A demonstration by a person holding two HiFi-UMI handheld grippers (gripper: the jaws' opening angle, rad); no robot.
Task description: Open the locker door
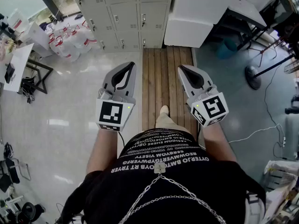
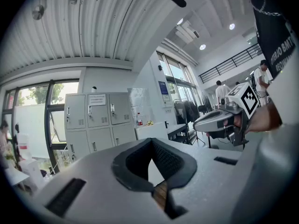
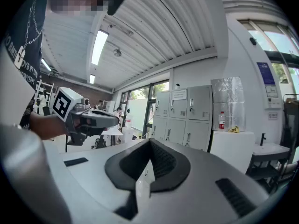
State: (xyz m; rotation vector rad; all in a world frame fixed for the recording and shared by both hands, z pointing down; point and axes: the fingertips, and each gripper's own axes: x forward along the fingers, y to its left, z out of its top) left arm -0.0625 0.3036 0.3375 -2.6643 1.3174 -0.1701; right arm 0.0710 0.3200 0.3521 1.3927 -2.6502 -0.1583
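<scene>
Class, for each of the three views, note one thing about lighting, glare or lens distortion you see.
Head view: bright glare patches on the glossy floor. Left gripper view: strong fisheye, black corners, the ribbed ceiling bowed. Right gripper view: same fisheye; the ceiling light is blown out white.

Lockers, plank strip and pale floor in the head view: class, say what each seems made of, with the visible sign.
Grey bank of lockers: probably painted sheet metal; flat matt doors with vent slots and small handles.
Brown plank strip: looks like wood; parallel boards with visible seams.
Pale glossy floor: polished tile or stone, unclear which; it reflects lights.
</scene>
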